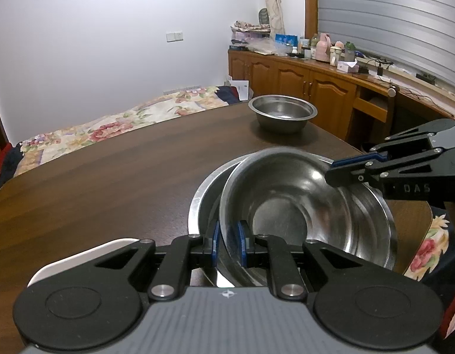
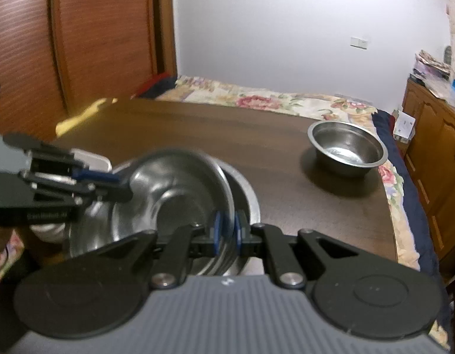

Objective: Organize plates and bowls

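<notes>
A large steel bowl point(image 1: 310, 203) sits tilted inside a wider shallow steel dish point(image 1: 202, 197) on the dark wooden table point(image 1: 109, 177). My left gripper point(image 1: 229, 243) is shut on the bowl's near rim. My right gripper point(image 2: 227, 230) is shut on the opposite rim of the same bowl point(image 2: 168, 188). Each gripper shows in the other's view, the right one point(image 1: 333, 169) and the left one point(image 2: 121, 184), both clamped on the rim. A smaller steel bowl point(image 1: 282, 112) stands alone further back on the table, also seen in the right wrist view point(image 2: 346, 146).
A white plate edge point(image 1: 80, 255) lies under my left gripper point(image 2: 92, 159). A bed with a floral cover point(image 1: 109, 126) borders the table's far side. Wooden cabinets point(image 1: 301, 82) with clutter line the right wall. The table edge point(image 2: 389, 206) drops off beside the small bowl.
</notes>
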`<state>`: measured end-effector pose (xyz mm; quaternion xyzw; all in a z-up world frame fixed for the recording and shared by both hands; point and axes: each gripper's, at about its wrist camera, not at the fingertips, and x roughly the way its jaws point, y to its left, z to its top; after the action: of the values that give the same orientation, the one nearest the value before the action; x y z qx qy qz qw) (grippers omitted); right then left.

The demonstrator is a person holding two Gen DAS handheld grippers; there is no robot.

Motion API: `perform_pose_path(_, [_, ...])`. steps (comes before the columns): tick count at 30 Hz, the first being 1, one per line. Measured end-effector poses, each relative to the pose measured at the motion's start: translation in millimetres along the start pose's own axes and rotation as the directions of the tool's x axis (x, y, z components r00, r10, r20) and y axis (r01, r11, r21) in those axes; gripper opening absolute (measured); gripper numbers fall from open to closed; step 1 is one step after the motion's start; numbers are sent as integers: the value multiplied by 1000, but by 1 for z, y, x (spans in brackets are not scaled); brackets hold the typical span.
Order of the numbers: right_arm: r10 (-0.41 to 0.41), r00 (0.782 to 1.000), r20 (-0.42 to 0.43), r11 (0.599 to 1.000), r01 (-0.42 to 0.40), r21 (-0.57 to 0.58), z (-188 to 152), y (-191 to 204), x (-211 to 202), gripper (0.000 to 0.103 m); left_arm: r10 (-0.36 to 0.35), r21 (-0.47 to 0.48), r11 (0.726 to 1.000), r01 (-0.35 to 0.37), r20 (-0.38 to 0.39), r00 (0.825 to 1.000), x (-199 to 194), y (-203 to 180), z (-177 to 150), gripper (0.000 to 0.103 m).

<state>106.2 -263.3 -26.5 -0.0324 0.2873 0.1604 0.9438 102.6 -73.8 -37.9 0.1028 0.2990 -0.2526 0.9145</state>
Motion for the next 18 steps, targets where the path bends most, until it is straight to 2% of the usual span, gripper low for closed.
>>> perform_pose_path(12, [-4,1000,6,1000,4,3,1,-2,5,10,5,0,1000,-5,5,1000,-1,0,0,17])
perform_pose_path(18, [3,1000,6,1000,-3,10,-1,-4,5,10,3,3,1000,-3,12,1000,-3,-2,3,24])
